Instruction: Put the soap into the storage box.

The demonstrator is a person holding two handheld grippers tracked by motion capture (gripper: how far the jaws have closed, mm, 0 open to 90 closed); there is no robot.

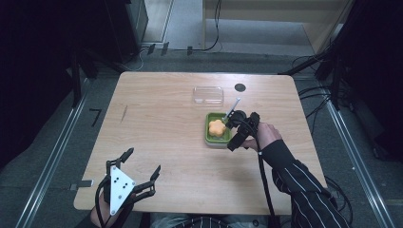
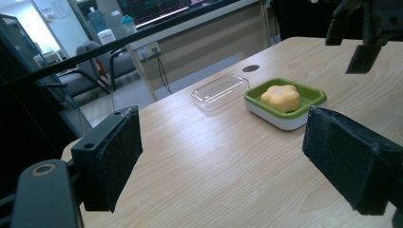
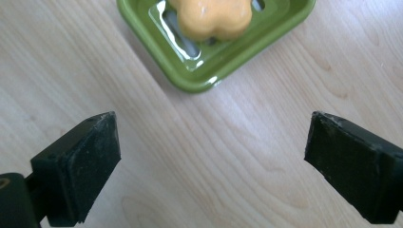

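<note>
Right claw [image 3: 211,156] wide open, empty, just beside green dish [image 3: 190,76] holding orange soap [image 3: 211,19]; left claw [image 2: 221,156] wide open, empty.

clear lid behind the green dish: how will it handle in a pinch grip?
The clear lid looks thin and hollow, so probably light and somewhat flexible. Its glossy surface may slip between pads. Lying flat and low on the table, it should slide rather than tip when pushed.
</note>
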